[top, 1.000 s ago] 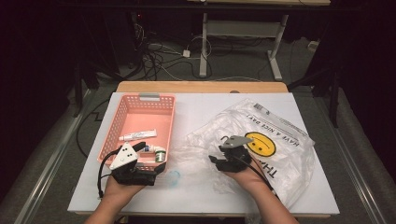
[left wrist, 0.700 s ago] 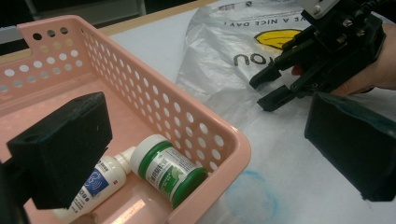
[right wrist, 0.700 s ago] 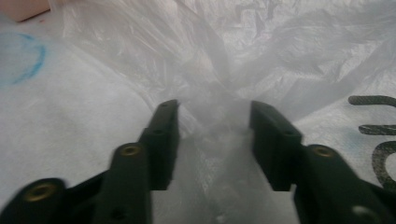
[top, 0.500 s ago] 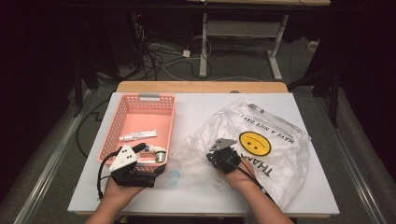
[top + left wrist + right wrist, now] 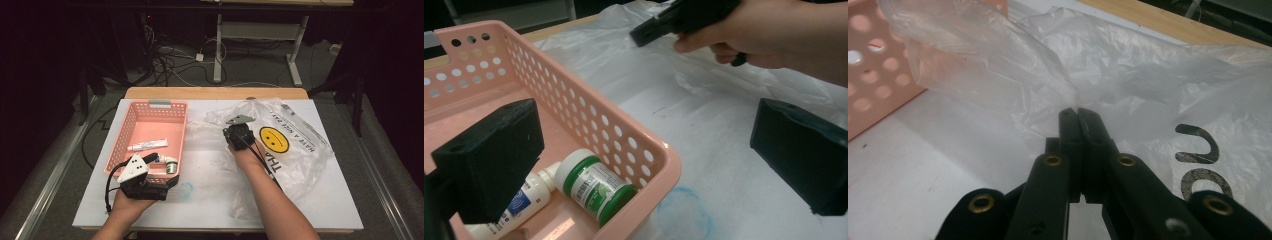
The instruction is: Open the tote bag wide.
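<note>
Right gripper [image 5: 239,131]: we see it at centre of the high view, slightly right, held over the left edge of the plastic bag; in the right gripper view [image 5: 1078,114] its jaws are pressed together with a pinch of the thin film caught at their tips — they have just been closing on it.
Plastic bag [image 5: 295,150]: clear, crumpled, printed with a yellow smiley face and black lettering; it lies spread across the right half of the tabletop, its left edge gathered upward at the right gripper. In the right gripper view [image 5: 1128,75] the film fans out above and to both sides of the closed tips.
Left gripper [image 5: 162,172]: lower left of the high view, at the near end of the basket; in the left gripper view [image 5: 644,165] its two black jaws stand wide apart — one over the basket's inside, the other over the bare tabletop — with nothing pressed between them.
Basket [image 5: 127,131]: pink, perforated, left of centre on the tabletop.
In the basket: a white tube [image 5: 147,145] lying flat mid-basket; a green-capped jar [image 5: 596,185] on its side at the near corner, just beside a white bottle [image 5: 521,200].
Tabletop [image 5: 215,185]: white, with a faint blue ring mark near the basket's near corner.
</note>
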Demonstrator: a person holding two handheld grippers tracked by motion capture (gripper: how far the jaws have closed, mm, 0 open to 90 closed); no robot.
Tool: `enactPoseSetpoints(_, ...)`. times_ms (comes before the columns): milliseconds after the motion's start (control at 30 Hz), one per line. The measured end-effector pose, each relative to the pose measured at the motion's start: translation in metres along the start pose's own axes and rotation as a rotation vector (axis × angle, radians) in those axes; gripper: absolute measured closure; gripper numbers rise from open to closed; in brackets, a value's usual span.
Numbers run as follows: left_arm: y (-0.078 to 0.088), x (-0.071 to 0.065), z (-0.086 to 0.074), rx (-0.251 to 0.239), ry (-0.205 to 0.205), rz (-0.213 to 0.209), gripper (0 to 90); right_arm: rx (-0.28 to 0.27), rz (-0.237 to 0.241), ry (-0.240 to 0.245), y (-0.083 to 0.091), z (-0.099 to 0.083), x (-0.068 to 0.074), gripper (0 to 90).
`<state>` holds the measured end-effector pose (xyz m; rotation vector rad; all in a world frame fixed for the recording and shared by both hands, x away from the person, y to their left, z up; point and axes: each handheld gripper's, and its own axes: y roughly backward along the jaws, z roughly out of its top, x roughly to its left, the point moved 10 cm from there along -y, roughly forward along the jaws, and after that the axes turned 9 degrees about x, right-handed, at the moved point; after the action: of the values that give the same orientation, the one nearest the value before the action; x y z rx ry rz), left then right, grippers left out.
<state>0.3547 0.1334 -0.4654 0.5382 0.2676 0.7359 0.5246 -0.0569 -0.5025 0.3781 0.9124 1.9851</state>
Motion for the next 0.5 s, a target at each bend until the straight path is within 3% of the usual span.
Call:
enactPoseSetpoints(67, 0.0, 0.0, 0.0, -0.002, -0.001, -0.007, 0.4, -0.015, 0.034, -0.024, 0.002, 0.005, 0.001, 68.0)
enactPoseSetpoints(167, 0.0, 0.0, -0.001, -0.002, -0.004, -0.011, 0.5, -0.038, 0.059, -0.008, 0.023, 0.003, 0.002, 54.9)
enactPoseSetpoints(267, -0.001, -0.001, -0.001, 0.0, -0.002, -0.018, 0.5, -0.045, 0.057, 0.033, 0.042, -0.007, 0.003, 51.5)
enactPoseSetpoints(333, 0.0, -0.003, -0.001, 0.002, -0.005, -0.019, 0.5, -0.033, 0.069, 0.059, 0.062, -0.033, 0.003, 50.7)
enactPoseSetpoints(400, 0.0, -0.005, -0.001, 0.004, -0.014, -0.015, 0.4, -0.013, 0.089, 0.07, 0.069, -0.052, 0.003, 50.7)
enactPoseSetpoints(433, 0.0, -0.005, -0.001, 0.004, -0.014, -0.015, 0.5, -0.013, 0.089, 0.07, 0.069, -0.052, 0.003, 50.7)
enactPoseSetpoints(467, 0.0, -0.006, -0.001, 0.003, -0.015, -0.014, 0.5, 0.013, 0.102, 0.095, 0.068, -0.067, 0.007, 50.6)
enactPoseSetpoints(500, 0.0, -0.006, 0.0, 0.004, -0.014, -0.013, 0.5, 0.013, 0.102, 0.095, 0.068, -0.067, 0.007, 50.6)
